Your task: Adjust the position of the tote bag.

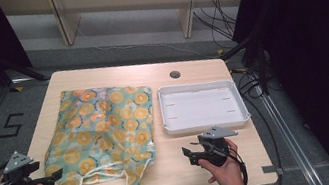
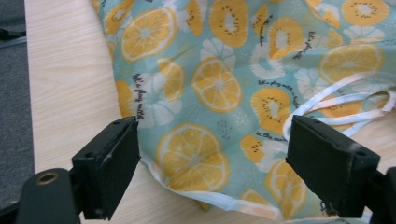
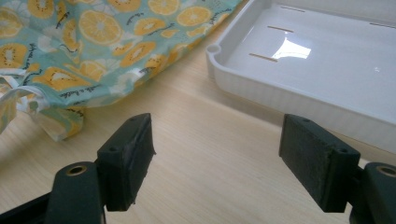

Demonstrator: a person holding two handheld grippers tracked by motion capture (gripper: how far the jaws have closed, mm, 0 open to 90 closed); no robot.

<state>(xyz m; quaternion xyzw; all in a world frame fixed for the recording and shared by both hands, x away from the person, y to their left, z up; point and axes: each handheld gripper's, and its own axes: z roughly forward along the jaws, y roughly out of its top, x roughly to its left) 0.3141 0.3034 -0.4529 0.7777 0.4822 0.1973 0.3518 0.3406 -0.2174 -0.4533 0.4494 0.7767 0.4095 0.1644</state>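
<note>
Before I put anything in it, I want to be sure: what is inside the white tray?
The white tray looks empty: bare white floor with a few thin slots. The right tool is beside it, open, holding nothing. The table under the tray is covered.

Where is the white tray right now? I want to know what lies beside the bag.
In the high view the white tray sits on the table's right half, just right of the fruit-print bag and beyond the right gripper.

Matt cloth bag (image 1: 101,133), glossy, probably plastic tray (image 1: 206,125)
</note>
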